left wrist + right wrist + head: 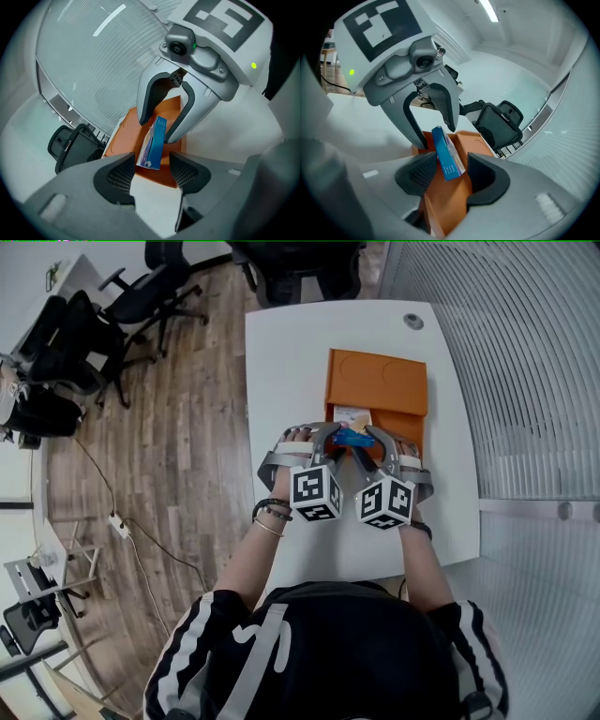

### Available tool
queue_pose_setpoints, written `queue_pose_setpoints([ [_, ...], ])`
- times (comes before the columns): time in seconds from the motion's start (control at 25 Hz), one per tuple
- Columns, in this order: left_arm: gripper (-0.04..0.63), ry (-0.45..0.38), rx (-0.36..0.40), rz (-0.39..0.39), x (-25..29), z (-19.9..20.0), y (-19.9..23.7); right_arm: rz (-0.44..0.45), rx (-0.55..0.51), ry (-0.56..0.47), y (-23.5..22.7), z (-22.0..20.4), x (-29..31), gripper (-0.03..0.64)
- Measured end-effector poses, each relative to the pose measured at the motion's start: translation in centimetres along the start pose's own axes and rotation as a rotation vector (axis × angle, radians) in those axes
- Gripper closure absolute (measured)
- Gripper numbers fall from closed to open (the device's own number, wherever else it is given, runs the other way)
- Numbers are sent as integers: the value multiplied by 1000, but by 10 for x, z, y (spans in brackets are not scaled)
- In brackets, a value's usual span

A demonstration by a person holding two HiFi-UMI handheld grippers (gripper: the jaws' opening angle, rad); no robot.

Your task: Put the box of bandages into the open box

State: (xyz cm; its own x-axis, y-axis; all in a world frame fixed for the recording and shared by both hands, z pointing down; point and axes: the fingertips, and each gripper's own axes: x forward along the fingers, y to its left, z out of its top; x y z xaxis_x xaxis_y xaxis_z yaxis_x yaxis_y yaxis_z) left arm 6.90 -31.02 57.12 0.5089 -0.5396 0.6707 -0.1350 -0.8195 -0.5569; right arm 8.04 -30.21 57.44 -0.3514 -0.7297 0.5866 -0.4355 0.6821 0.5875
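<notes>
**Both jaws apart, bandage box upright over the open box**

From my seat, the left gripper [152, 174] has its jaws standing wide apart. The box of bandages [155, 140] sits in the gap just beyond their tips, and I can see open space between it and the pad on one side. On the other side it comes very close to the pad, and I cannot tell whether it touches.

The right gripper [449, 176] faces the left one from the opposite side, and its jaws are spread too. In its view the blue box stands on edge and is tilted. Its lower corner dips between the pads, near one pad and clear of the other. Neither pair of jaws is clamped on it.

In the head view, the two grippers meet tip to tip over the near end of the orange open box [375, 381]. The blue box shows between them, above that box's interior. The orange box lies on the white surface [291, 352], towards its right half. Office chairs [141, 292] stand on the wooden floor [187, 446] to the left, well apart from the surface.
</notes>
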Motion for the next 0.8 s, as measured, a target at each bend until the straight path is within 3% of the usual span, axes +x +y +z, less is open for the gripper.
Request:
queue_pose_setpoints([
  [0.8, 359, 26, -17, -7, -7, -3, -20, 65, 4, 3, 29, -8, -5, 430],
])
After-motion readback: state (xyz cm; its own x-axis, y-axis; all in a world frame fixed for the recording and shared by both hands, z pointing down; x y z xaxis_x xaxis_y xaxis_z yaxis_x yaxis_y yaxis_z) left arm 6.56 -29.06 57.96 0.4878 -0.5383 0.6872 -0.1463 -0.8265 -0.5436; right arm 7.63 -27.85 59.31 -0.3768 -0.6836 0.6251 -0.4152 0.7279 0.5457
